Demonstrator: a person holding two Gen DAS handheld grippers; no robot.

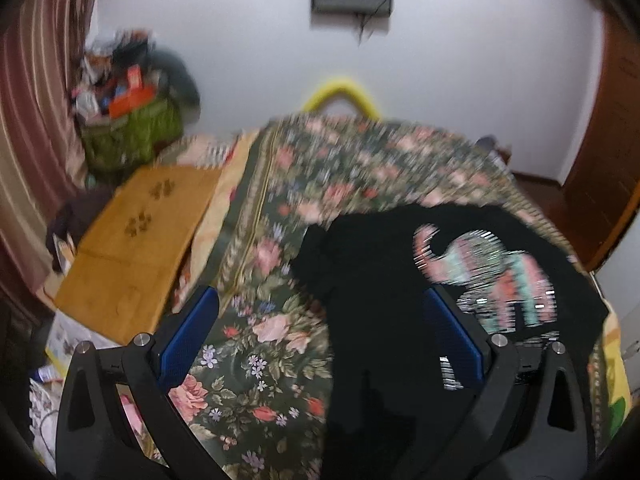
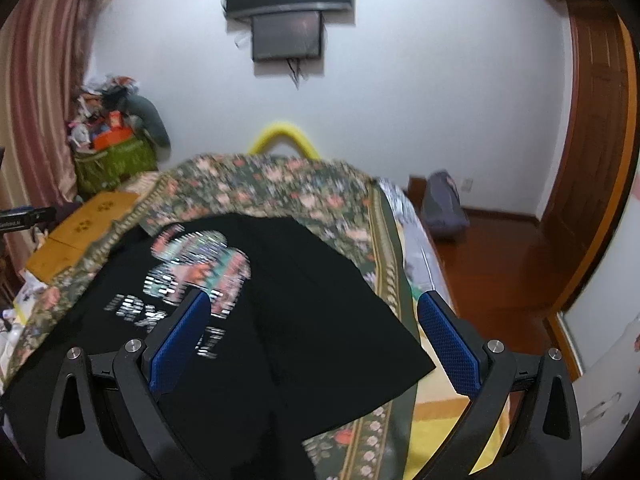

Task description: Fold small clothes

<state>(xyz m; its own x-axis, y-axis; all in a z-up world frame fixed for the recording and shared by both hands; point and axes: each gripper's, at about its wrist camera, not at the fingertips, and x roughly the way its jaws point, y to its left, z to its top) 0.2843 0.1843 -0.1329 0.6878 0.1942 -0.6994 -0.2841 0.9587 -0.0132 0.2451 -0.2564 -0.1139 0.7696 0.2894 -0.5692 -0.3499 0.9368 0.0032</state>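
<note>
A small black T-shirt (image 1: 384, 280) with a pastel elephant print (image 1: 492, 272) lies spread on a floral bedspread (image 1: 260, 332). My left gripper (image 1: 320, 300) is open above the shirt's left edge, one blue pad over the bedspread and one over the shirt. In the right wrist view the same shirt (image 2: 304, 288) lies flat with its print (image 2: 196, 264) at the left. My right gripper (image 2: 312, 308) is open above the shirt's right side, holding nothing. Both views are motion-blurred.
A wooden board with paw prints (image 1: 136, 232) lies left of the bed. A green bag of clutter (image 1: 128, 128) stands by the striped curtain. A yellow hoop (image 2: 282, 136) rises behind the bed. Wooden floor (image 2: 492, 264), a grey bag (image 2: 442, 204) and a door are at the right.
</note>
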